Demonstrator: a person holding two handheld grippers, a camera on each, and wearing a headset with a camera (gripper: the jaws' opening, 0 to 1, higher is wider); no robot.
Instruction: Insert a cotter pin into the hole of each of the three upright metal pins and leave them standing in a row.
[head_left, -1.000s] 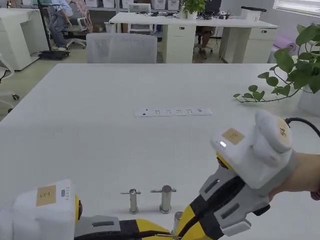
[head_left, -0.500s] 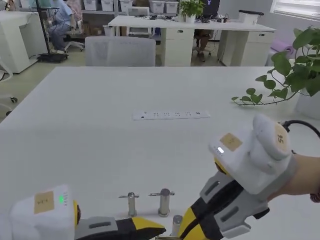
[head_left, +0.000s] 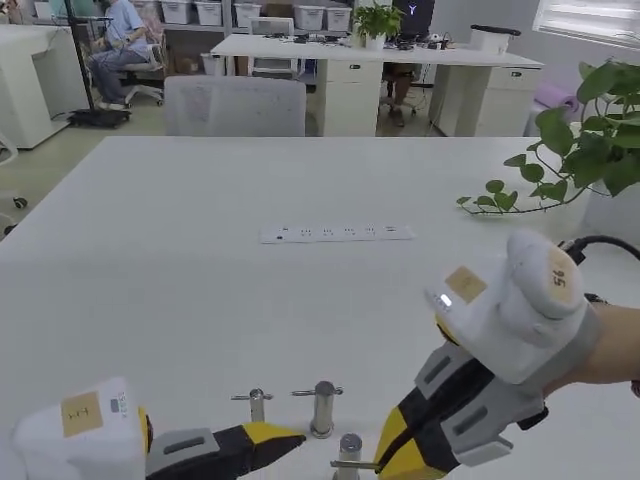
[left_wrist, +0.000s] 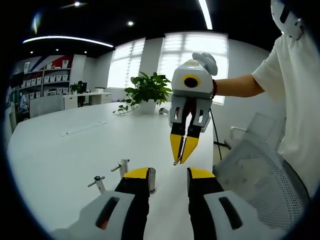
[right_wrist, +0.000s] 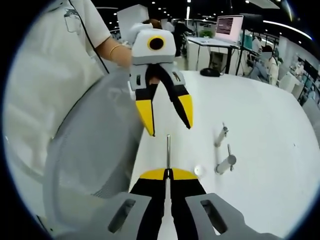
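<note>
Jaws on your right hand-held gripper (right_wrist: 168, 172) are shut tight on a thin cotter pin (right_wrist: 168, 150). The cotter pin sticks straight out past the tips. Your left hand-held gripper (left_wrist: 169, 174) is open wide. The bare metal pin (head_left: 349, 447) stands just in front of its tips, and nothing pinches it. The cotter pin is close to the bare metal pin but is not in its hole yet.

Two parts of the job look done. The left metal pin (head_left: 257, 402) and the middle metal pin (head_left: 322, 404) both stand up on the white surface (head_left: 200, 300). Each has a small cross pin through its top. So I think one part is left. You push this last cotter pin through the bare one and keep all three standing in a row.

Farther off are a power strip (head_left: 335, 233) and a leafy plant (head_left: 585, 140), well apart from the work. Nothing blocks you. But the two done pins stand very near, so you could knock them over.
</note>
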